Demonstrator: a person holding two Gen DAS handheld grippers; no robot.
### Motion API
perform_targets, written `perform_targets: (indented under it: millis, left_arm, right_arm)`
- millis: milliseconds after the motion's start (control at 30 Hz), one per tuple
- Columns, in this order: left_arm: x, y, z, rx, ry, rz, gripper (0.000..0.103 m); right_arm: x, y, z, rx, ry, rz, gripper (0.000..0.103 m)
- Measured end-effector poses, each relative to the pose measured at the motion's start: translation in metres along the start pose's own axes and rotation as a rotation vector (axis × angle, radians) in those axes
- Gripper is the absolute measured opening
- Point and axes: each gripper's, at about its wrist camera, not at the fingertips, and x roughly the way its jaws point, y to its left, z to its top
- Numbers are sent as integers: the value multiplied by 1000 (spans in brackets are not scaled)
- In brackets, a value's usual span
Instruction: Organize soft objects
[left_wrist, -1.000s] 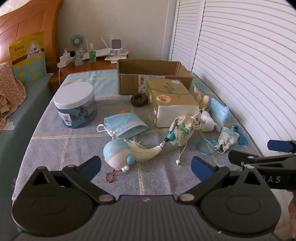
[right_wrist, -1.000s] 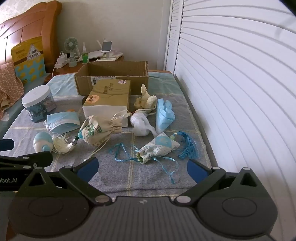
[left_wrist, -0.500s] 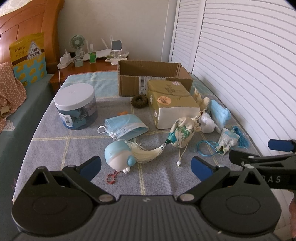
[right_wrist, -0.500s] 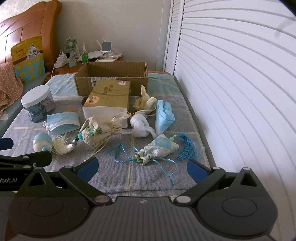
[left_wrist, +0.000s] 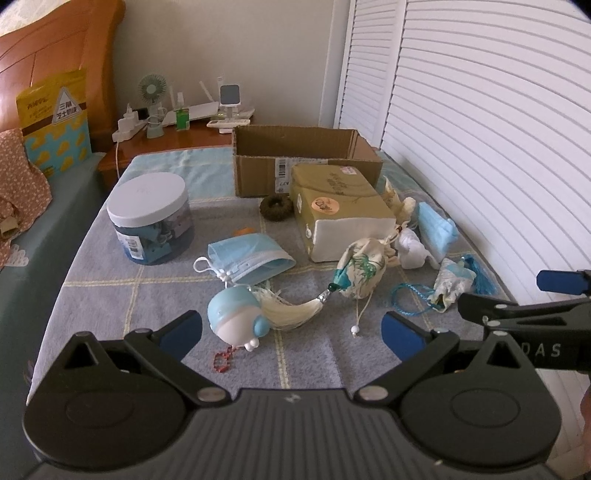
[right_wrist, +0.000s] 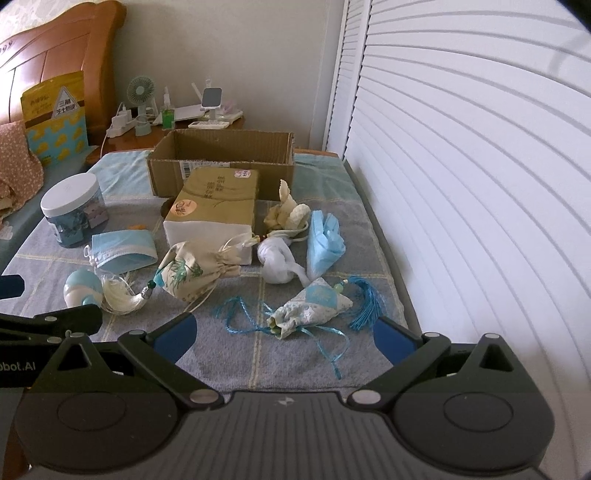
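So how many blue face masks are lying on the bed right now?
2. One face mask lies left of the tissue pack, near the jar. The other face mask lies right of the pack, beside the white knotted cloth. More could be hidden inside the cardboard box.

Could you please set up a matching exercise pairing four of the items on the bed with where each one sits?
Things:
1. round jar
2. cardboard box
3. blue floral pouch
4. round blue-and-white toy

Places:
A. at the far end of the blanket, open at the top
B. on the left side of the blanket, white lid on
C. just ahead of the open left gripper
D. just ahead of the open right gripper, blue cord trailing from it

Pairs: 1-B, 2-A, 3-D, 4-C
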Motion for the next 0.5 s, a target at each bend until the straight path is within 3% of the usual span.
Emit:
perform_targets:
  millis: [500]
  left_arm:
    - [-1,-3,1,12,-1,-11,102]
  right_arm:
    - [-4,-2,1,3,-9,-12,103]
